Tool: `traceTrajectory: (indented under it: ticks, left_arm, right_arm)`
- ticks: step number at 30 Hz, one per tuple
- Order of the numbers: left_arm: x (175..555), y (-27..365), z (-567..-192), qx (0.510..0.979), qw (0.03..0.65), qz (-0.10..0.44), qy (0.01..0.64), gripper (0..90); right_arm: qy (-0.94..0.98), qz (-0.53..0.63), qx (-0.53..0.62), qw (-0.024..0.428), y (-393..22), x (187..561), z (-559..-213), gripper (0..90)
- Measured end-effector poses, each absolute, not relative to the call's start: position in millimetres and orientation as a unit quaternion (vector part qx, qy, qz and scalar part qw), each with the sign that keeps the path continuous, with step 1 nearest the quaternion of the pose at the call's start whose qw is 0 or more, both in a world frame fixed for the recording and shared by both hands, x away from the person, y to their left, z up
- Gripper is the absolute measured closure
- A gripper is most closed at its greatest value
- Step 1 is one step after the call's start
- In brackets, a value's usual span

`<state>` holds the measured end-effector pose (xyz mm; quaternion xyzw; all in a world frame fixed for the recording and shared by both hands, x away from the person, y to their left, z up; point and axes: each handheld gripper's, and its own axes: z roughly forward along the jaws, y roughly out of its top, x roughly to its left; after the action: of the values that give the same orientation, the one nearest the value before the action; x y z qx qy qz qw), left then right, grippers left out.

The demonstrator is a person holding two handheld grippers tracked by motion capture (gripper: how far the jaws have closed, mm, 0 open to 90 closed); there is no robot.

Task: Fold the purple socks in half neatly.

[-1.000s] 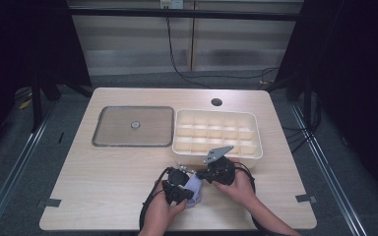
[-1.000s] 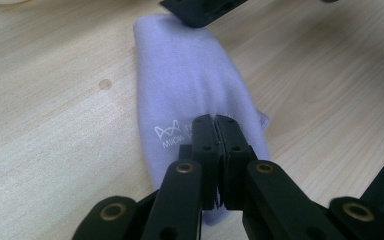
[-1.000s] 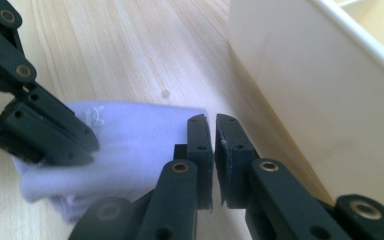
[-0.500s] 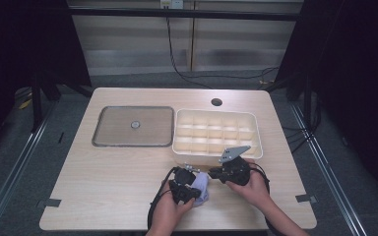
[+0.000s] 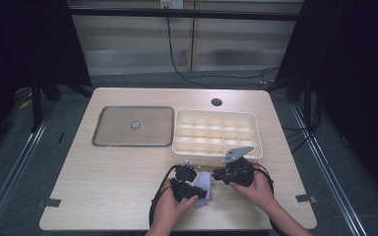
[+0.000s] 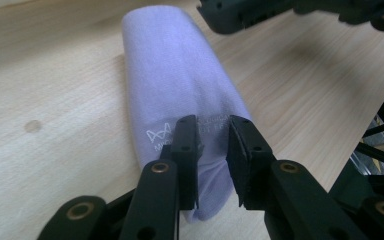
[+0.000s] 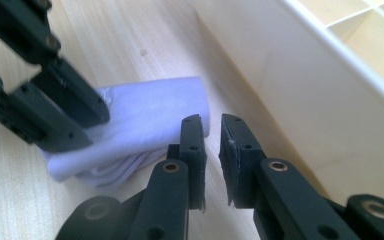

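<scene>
With both grippers' jaws just eased apart off the rolled lilac cloth (image 6: pixel 180 85), I'd regrip its near end squarely with the left gripper (image 6: pixel 211 145), keeping the empty right gripper (image 7: pixel 211 145) clear.

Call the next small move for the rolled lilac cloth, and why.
Probably close the left tool on the near end of the rolled lilac cloth. Its jaws have just been opening and now straddle the roll without pressing it. The right tool stands beside the roll, holding nothing, and the white compartment box sits just beyond.
</scene>
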<state>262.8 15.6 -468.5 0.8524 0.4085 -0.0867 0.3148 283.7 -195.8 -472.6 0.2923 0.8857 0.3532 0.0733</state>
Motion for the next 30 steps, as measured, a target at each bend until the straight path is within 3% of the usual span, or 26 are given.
traceTrajectory:
  ticks: [13, 22, 30]
  left_arm:
    - [275, 41, -448, 0.851, 0.328, -0.069, 0.404, 67.7]
    - [286, 61, -464, 0.851, 0.321, -0.075, 0.408, 68.6]
    - [285, 51, -471, 0.857, 0.318, -0.092, 0.396, 68.8]
  right_arm:
    - [0.883, 0.349, 0.304, 0.075, -200, 276, -466, 79.4]
    - [0.879, 0.339, 0.326, 0.074, -210, 271, -465, 76.8]
    - [0.875, 0.338, 0.340, 0.071, -214, 270, -463, 74.9]
